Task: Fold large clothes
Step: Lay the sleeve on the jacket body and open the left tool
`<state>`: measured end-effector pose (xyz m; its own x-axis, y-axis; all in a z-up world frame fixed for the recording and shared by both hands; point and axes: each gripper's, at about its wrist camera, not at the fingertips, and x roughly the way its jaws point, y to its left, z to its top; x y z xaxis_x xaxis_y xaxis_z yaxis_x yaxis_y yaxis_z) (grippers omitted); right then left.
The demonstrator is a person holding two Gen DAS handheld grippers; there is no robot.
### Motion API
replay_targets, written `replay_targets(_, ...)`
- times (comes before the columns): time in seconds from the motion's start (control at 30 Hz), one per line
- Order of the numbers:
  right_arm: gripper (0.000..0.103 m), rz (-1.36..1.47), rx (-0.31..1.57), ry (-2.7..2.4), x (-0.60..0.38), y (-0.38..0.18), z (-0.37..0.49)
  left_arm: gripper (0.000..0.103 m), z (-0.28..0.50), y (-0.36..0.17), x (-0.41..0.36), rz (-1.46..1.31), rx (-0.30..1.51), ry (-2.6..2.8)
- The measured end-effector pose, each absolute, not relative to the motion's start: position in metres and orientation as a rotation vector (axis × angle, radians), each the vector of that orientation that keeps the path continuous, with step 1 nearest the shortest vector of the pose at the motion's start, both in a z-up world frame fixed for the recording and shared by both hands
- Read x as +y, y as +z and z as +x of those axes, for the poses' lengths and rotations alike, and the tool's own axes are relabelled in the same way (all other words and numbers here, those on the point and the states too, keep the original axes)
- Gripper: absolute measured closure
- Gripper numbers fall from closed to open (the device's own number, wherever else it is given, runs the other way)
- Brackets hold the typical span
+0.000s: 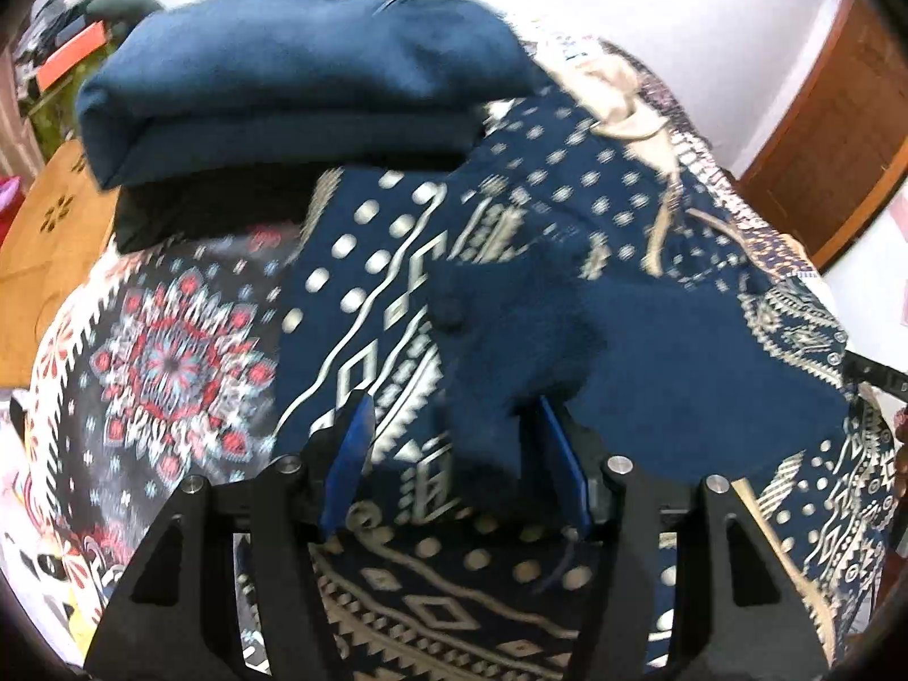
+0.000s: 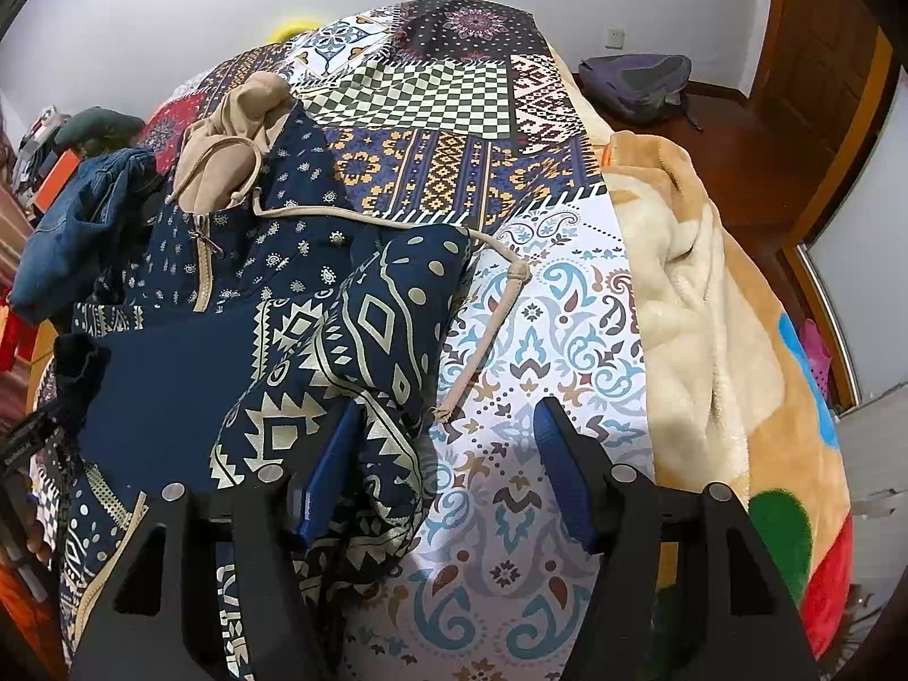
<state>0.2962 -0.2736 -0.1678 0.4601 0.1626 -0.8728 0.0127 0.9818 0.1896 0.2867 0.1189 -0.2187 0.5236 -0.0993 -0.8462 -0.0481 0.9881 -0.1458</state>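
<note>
clearly both claws are spread and empty, the left gripper point(image 1: 454, 454) and right gripper point(image 2: 448, 454) over the crumpled patterned garment point(image 2: 318, 329) at lower left of the right view, so flatten it before pinching two hem corners.
</note>
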Motion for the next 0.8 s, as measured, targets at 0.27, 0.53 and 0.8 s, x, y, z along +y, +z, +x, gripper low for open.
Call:
replay_targets(0.27, 0.043, 0.169, 1.098, 0.1, -0.275, -0.167, 0.295, 0.051, 0.304, -0.214, 0.089, 0.039, 0.977, 0.025)
replay_targets(0.53, 0.042, 0.163, 1.097, 0.095, -0.274, -0.168, 0.295, 0.094, 0.288, -0.199, 0.137, -0.097, 0.929, 0.091)
replay_targets(0.8, 0.037, 0.134, 1.105, 0.09, -0.269, -0.167, 0.297, 0.048, 0.275, -0.234, 0.169, -0.087, 1.051, 0.232)
